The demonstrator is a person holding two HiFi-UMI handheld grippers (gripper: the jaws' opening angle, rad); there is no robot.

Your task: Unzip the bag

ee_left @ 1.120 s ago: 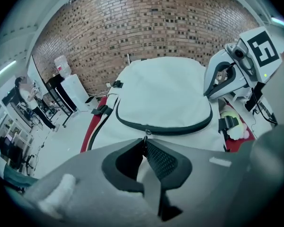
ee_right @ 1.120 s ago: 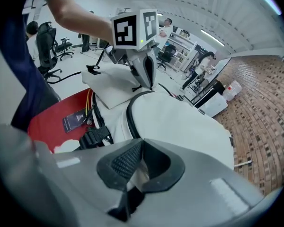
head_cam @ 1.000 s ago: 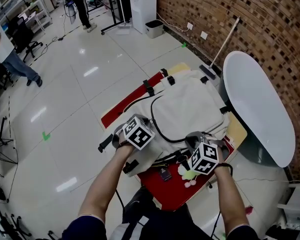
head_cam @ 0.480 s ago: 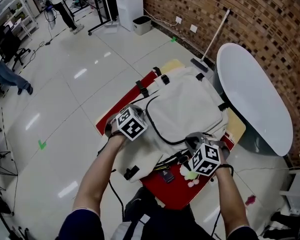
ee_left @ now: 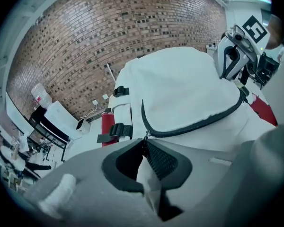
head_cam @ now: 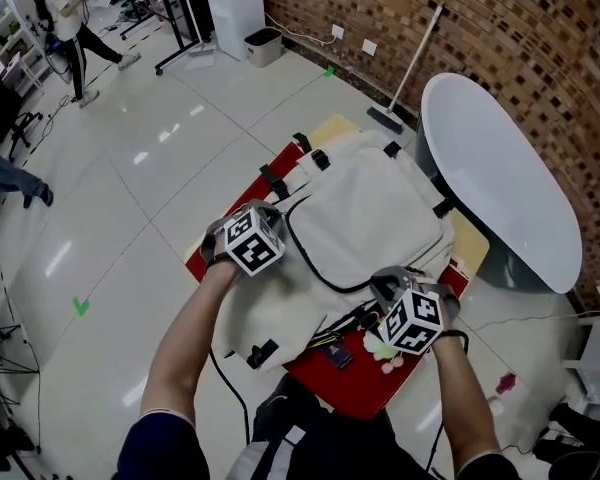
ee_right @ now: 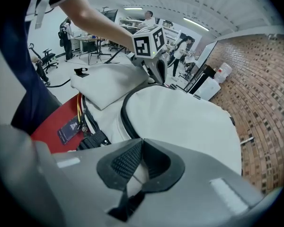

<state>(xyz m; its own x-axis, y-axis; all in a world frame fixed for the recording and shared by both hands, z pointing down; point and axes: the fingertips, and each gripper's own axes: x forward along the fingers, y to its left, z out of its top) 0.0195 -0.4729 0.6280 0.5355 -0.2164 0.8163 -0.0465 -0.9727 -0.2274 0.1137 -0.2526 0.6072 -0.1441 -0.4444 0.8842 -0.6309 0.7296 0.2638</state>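
Note:
A white backpack point(head_cam: 370, 203) lies flat on a red mat point(head_cam: 365, 383). A dark zipper point(head_cam: 325, 273) curves round its front panel. My left gripper point(head_cam: 272, 224) sits at the zipper's left end. In the left gripper view its jaws point(ee_left: 144, 150) are shut on the zipper pull, right at the slider, with the zipper point(ee_left: 199, 124) running off to the right. My right gripper point(head_cam: 385, 286) is at the bag's near right edge. The right gripper view shows it point(ee_right: 141, 148) shut on a fold of the white bag fabric point(ee_right: 180, 117).
A white oval tabletop point(head_cam: 500, 178) stands close to the right, before a brick wall. A broom point(head_cam: 408, 73) leans there. A card on a lanyard point(head_cam: 340, 356) and small soft balls point(head_cam: 382, 352) lie on the mat's near part. People stand far off at top left.
My left gripper has moved left and away from me along the zipper, towards the bag's far left side. My right gripper has stayed put on the bag's near edge.

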